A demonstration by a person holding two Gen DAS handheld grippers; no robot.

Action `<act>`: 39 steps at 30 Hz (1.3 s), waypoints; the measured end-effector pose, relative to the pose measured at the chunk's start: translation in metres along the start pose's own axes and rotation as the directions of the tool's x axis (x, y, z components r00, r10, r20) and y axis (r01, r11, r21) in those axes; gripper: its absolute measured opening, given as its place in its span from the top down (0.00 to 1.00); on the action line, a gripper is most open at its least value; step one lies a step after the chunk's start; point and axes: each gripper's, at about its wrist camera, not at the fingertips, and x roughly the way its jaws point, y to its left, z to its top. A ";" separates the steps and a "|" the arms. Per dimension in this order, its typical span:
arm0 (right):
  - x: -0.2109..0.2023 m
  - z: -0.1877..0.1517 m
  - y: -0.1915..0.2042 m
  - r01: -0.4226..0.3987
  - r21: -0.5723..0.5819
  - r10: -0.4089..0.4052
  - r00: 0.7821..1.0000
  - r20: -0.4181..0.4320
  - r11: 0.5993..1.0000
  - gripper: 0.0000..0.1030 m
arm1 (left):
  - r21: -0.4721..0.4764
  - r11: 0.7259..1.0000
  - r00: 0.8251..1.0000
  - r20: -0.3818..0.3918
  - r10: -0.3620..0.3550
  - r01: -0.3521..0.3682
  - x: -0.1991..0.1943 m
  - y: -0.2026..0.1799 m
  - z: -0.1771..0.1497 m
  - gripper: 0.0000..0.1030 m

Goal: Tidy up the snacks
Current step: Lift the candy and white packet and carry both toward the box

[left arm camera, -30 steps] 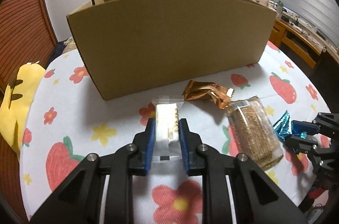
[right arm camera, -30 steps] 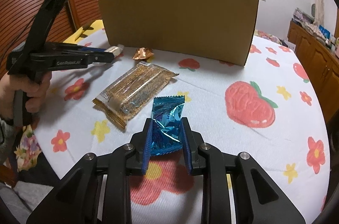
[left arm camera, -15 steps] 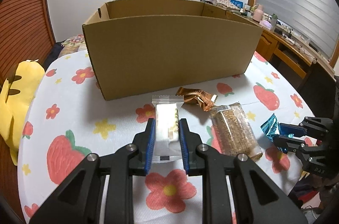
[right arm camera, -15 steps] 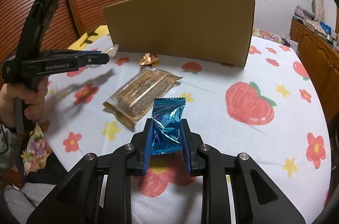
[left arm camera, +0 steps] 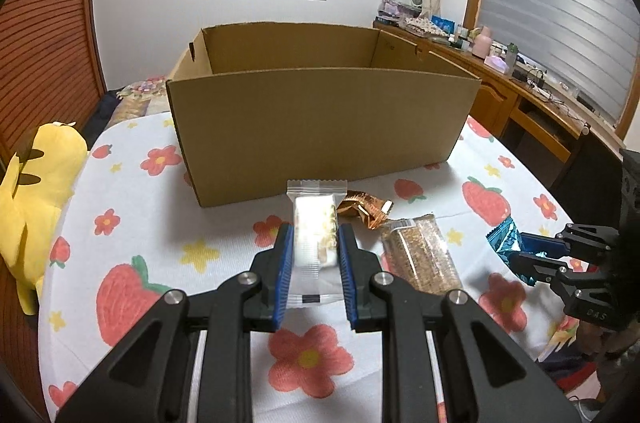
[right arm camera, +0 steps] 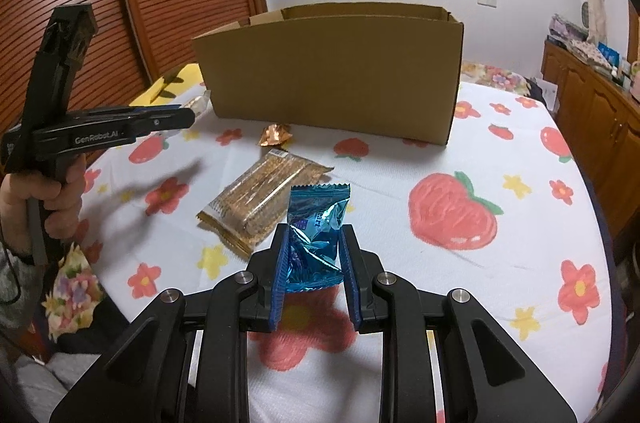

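My left gripper [left arm camera: 314,235] is shut on a clear-wrapped white snack bar [left arm camera: 314,231] and holds it above the table, in front of the open cardboard box [left arm camera: 320,131]. My right gripper [right arm camera: 314,235] is shut on a blue foil snack packet [right arm camera: 316,231], also lifted. On the table lie a long brown cracker pack [left arm camera: 418,257] [right arm camera: 260,199] and a crumpled orange wrapper [left arm camera: 366,209] [right arm camera: 276,135]. The box [right arm camera: 332,79] stands at the table's far side. The right gripper shows at the right of the left wrist view [left arm camera: 516,255].
The round table has a white cloth with strawberries and flowers [right arm camera: 452,211]. A yellow plush toy [left arm camera: 28,199] sits at the left edge. A wooden sideboard with clutter [left arm camera: 532,95] runs along the right wall. A slatted wooden door [right arm camera: 160,3] is at the left.
Both grippers have risen with their snacks still held. The box's open inside now shows from the left wrist. The snacks on the table have not moved.
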 end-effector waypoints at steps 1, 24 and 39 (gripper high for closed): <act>-0.001 0.000 0.000 0.000 0.001 0.000 1.000 0.003 1.000 0.78 | 0.001 1.000 1.000 0.003 -0.001 0.001 -0.001 0.000 0.000 0.81; -0.035 0.070 -0.011 0.100 -0.092 -0.087 0.987 0.136 0.991 0.78 | 0.036 0.999 0.994 0.099 0.035 -0.038 -0.020 0.003 0.057 0.81; -0.010 0.137 -0.008 0.110 -0.124 -0.084 0.977 0.198 0.986 0.78 | 0.016 0.996 0.986 0.142 0.082 -0.085 -0.010 0.015 0.113 0.81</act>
